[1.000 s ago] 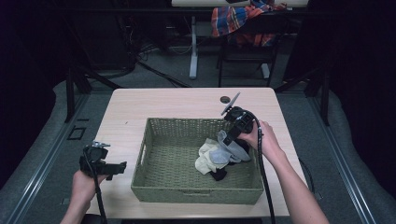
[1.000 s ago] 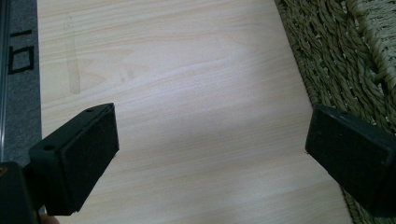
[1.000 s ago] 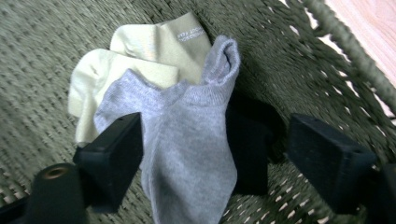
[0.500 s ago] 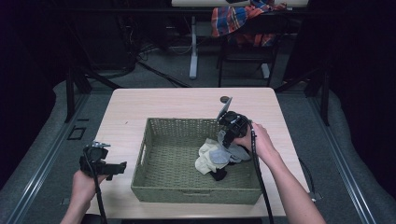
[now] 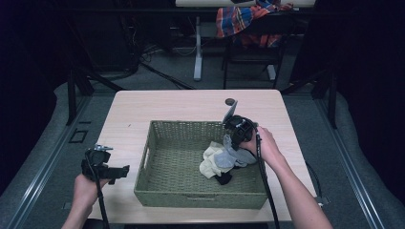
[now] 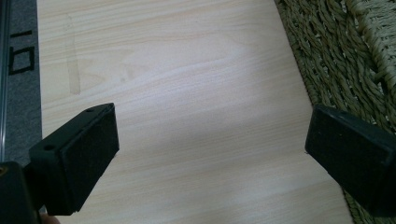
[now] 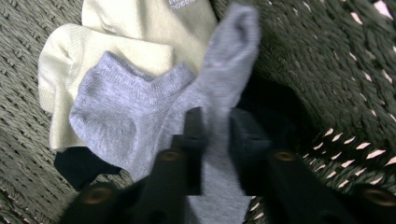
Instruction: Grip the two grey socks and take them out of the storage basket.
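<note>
Clamped on a grey sock (image 7: 219, 93), the right claw (image 7: 217, 135) had just been closing, its two black jaws pinching the fabric between them; the sock rose from a small heap inside the woven basket (image 5: 157, 191), with a second grey sock (image 7: 126, 112), a cream sock (image 7: 93, 51) and a dark sock (image 7: 77, 165) lying under and beside it. From the high view the right claw (image 5: 228, 143) reached down over the basket's far right corner, the right hand (image 5: 265, 145) behind it and its cable trailing back along the forearm.

At the near left corner of the surface (image 5: 181, 105) the left claw (image 5: 119, 170) was held just outside the basket, its jaws standing wide apart with nothing between them — only bare pale wood showed through the gap, and the basket's wall lay close to one jaw.

The surface was a light wood-grain top; a small dark round mark (image 5: 230, 101) sat near its far edge, and the basket took up most of the near half. Around it the room was dim — grey carpet (image 5: 315, 143) on the floor, dark frames at the left, a white post (image 5: 197, 47) and cables beyond the far edge; a plaid cloth (image 5: 248, 21) hung over a chair at the back.
</note>
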The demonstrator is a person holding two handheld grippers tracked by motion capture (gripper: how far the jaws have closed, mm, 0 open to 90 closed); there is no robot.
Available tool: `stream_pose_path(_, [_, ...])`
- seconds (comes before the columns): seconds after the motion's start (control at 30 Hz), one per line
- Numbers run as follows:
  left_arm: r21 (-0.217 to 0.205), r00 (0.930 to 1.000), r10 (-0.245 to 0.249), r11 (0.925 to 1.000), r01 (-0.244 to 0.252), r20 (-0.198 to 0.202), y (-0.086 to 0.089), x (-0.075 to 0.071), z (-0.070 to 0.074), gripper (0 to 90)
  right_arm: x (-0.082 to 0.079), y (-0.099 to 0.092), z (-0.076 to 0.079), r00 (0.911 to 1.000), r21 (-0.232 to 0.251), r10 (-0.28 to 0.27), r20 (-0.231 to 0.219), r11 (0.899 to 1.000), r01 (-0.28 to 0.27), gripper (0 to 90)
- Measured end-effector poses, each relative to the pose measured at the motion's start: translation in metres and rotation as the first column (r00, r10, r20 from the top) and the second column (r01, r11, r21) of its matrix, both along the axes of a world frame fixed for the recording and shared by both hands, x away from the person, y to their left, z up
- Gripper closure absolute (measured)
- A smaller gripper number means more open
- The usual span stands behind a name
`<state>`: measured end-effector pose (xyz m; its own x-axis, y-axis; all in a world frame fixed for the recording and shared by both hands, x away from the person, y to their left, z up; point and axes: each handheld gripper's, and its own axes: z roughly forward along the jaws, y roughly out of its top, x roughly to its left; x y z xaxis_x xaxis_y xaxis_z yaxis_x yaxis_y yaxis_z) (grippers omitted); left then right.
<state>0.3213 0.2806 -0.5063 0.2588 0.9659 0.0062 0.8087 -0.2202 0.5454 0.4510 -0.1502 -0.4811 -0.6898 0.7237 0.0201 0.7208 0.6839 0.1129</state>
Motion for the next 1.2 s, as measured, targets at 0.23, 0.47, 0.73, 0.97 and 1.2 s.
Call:
stream_pose_path(0.23, [-0.001,1.0000,-0.001,1.0000,0.001,0.000,0.000,0.000,0.000,3.0,-0.002,-0.007,0.017,0.9997,0.051,-0.010,0.023,0.999,0.009,85.5])
stream_pose_path(0.47, [0.000,1.0000,0.000,1.0000,0.000,0.001,-0.001,0.000,0.000,3.0,-0.010,-0.010,0.042,0.9978,0.110,-0.011,0.065,0.994,0.004,85.6])
stream_pose_path(0.73, [0.001,1.0000,0.004,1.0000,-0.004,0.005,-0.002,-0.001,0.000,3.0,-0.019,-0.011,0.059,0.9955,0.148,-0.001,0.095,0.989,-0.013,85.8])
stream_pose_path(0.97, [0.003,1.0000,0.004,1.0000,-0.004,0.003,-0.002,-0.001,0.000,3.0,-0.022,-0.011,0.066,0.9940,0.161,0.002,0.109,0.987,-0.020,85.8])
stream_pose_path(1.2, [0.000,1.0000,0.008,1.0000,-0.008,0.002,-0.002,-0.001,-0.001,3.0,-0.022,-0.013,0.073,0.9931,0.179,0.004,0.117,0.983,-0.025,85.8])
